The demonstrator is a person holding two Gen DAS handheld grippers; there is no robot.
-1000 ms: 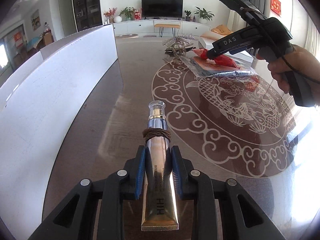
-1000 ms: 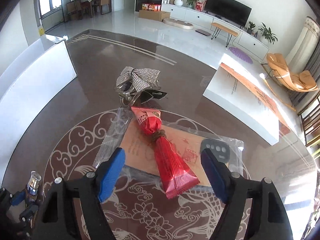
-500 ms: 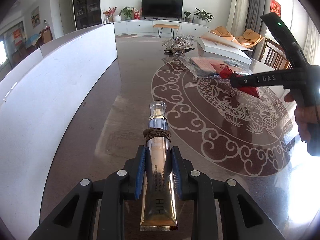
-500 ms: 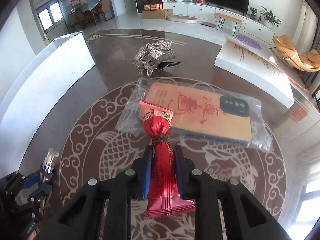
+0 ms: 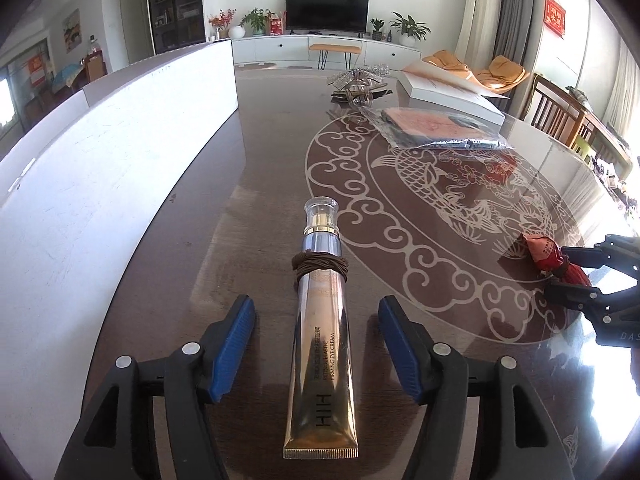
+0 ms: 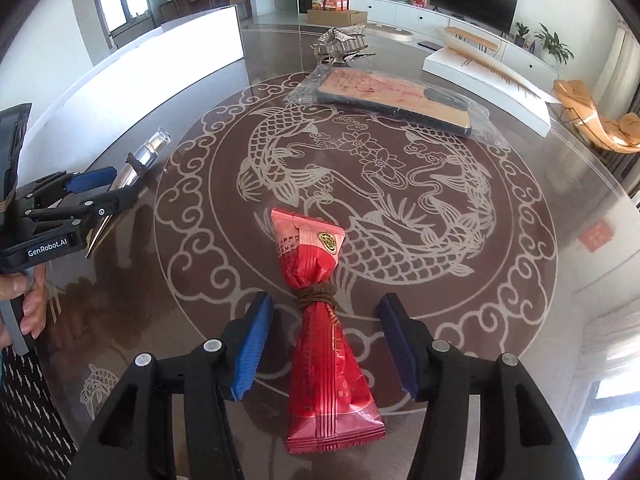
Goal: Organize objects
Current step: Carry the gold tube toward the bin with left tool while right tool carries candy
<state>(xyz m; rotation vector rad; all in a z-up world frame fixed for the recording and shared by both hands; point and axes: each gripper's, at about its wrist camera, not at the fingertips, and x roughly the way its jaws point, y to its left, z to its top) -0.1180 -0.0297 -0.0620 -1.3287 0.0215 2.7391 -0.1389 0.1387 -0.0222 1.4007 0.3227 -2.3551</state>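
Observation:
A gold eye cream tube (image 5: pixel 322 312) with a brown band lies flat on the dark table between the fingers of my left gripper (image 5: pixel 316 344), which is open and not touching it. A red snack packet (image 6: pixel 324 344) tied with a brown band lies on the table between the fingers of my right gripper (image 6: pixel 326 344), also open. The tube also shows in the right wrist view (image 6: pixel 138 164), and the packet in the left wrist view (image 5: pixel 548 256). A phone in a clear bag (image 6: pixel 394 98) lies farther back.
A silver bow hair clip (image 5: pixel 358 80) lies beyond the bagged phone. A white box (image 5: pixel 448 88) stands at the back right. A long white panel (image 5: pixel 100 152) runs along the left edge of the table. Chairs stand beyond the table's right edge.
Both grippers have opened. The tube and the red packet, held half a second ago, now lie on the table. The right gripper carried the packet from the phone toward the near side.

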